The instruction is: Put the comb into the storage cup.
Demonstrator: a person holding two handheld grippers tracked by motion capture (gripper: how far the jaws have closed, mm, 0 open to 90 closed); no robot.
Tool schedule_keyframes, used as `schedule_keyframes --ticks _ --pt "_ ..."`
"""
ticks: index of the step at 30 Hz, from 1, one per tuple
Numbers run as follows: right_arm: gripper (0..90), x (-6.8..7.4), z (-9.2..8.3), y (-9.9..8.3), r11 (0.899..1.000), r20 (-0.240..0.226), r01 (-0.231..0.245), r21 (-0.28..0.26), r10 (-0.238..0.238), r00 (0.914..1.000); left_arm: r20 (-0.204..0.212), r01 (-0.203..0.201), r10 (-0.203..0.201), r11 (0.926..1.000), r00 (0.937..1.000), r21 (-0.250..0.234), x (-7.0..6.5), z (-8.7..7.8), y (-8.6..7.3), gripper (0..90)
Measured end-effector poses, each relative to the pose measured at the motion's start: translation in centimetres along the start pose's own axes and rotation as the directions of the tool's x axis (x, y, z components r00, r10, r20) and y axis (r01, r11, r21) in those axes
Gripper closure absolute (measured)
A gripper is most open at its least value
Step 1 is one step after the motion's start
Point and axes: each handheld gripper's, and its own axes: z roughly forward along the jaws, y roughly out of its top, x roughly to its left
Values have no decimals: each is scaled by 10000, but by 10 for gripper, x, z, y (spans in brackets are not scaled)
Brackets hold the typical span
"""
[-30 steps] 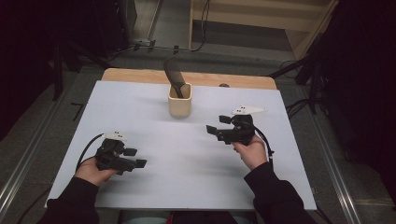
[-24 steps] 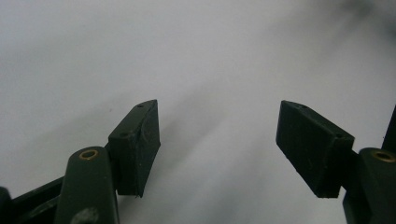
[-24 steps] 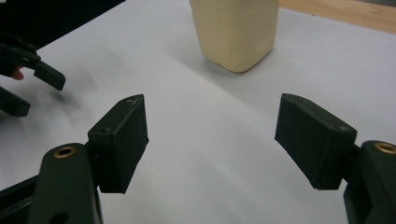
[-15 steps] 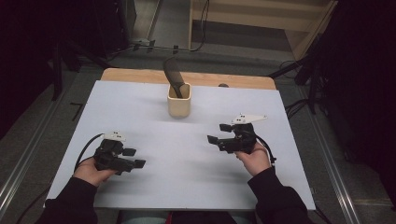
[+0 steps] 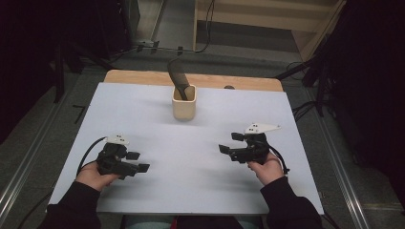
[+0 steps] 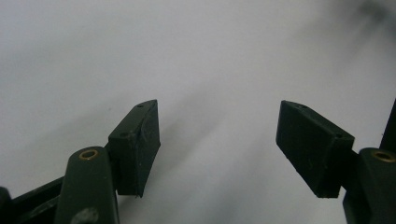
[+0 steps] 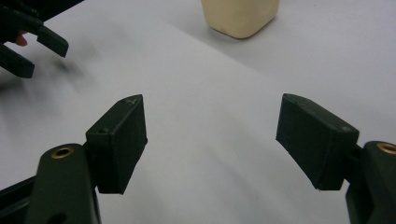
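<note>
Both the left gripper and right gripper gape empty, well short of the cream plastic cup holding a dark tool; a careless reach could tip it.

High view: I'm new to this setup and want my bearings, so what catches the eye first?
A cream cup stands alone near the far middle of the white tabletop, with a dark tool leaning out of it. Nearer the person, the left gripper and right gripper rest at either side, jaws open and nothing between them.
</note>
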Motion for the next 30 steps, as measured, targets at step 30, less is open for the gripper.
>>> schedule_keyframes --ticks 30 --pt "224 -12 -47 -36 9991 296 -224 349 213 9993 -25 0 0 10000 10000 -60 -2 -2 -2 310"
